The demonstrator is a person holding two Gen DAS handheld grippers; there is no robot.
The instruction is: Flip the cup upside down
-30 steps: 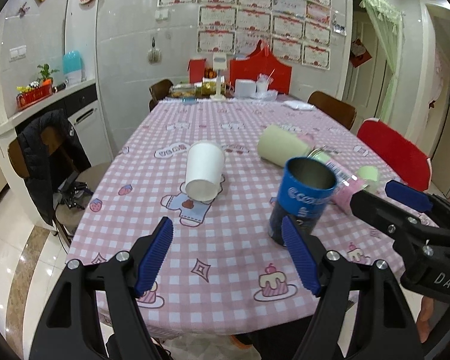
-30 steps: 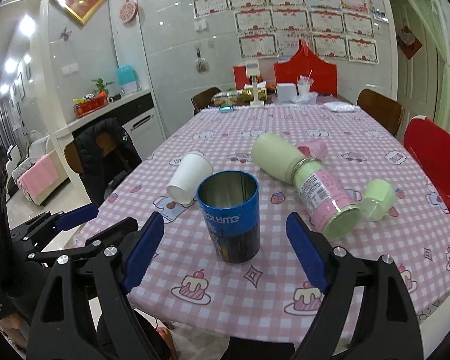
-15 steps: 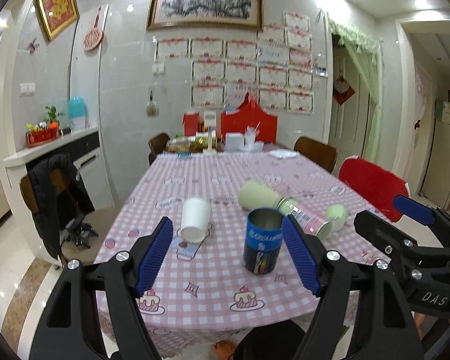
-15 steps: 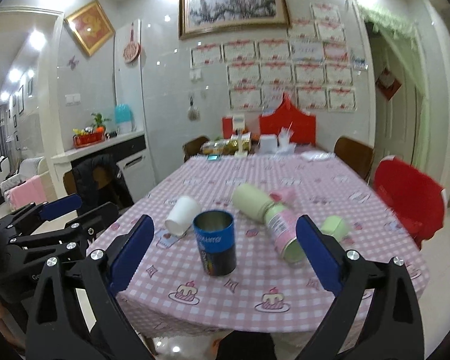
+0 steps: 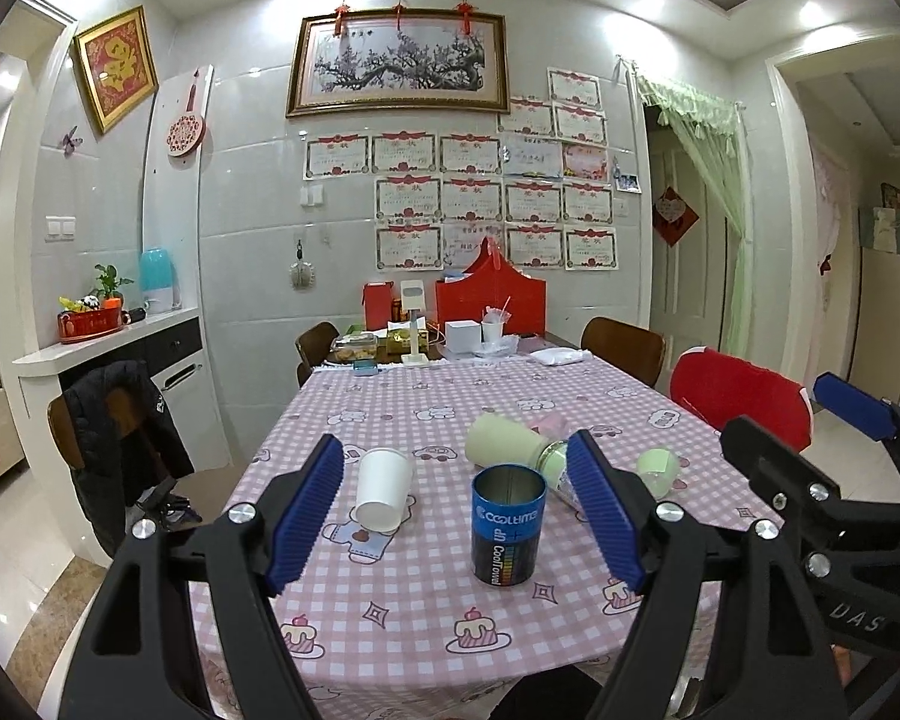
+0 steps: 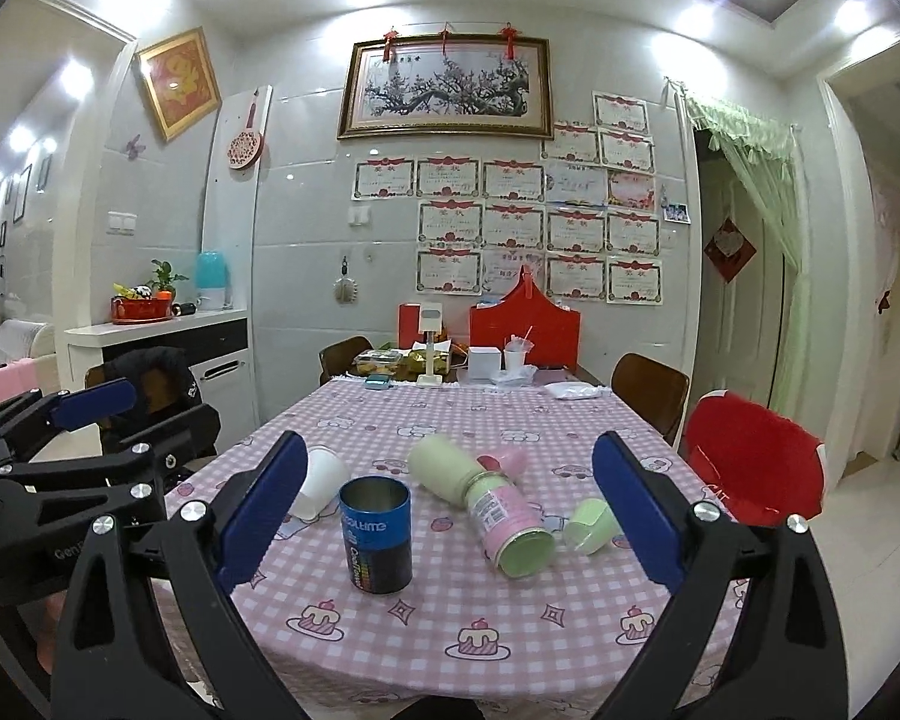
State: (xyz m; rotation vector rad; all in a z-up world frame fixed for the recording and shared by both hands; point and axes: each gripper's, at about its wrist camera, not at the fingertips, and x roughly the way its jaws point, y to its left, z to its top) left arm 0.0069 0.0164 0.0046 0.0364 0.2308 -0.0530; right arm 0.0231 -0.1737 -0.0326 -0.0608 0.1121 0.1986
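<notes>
Over the near edge of the bench (image 5: pixel 390 618), both claws sit farther back and higher than a second ago: the things on the cloth look smaller and more of the wall shows in both wrist views. Nothing on the cloth has shifted since.

Left claw (image 5: pixel 456 507): spread wide, holding nothing. Right claw (image 6: pixel 444 516): spread wide too, also holding nothing.

White paper cup (image 5: pixel 383 490) is on the left part of the pink checked cloth, just left of the blue can (image 5: pixel 508 525) and clear of it. Plain white, tapered, no print visible. In the left wrist view its long axis runs near vertical with a slight lean, wide end toward the top, narrow end toward the viewer; cannot tell whether it stands or lies tipped. In the right wrist view it is partly hidden behind the claw's left finger.

Blue can stands upright, open top up. Behind it a pink-and-green bottle (image 6: pixel 498 510) lies on its side, with a green lid (image 6: pixel 591 525) beside it.
</notes>
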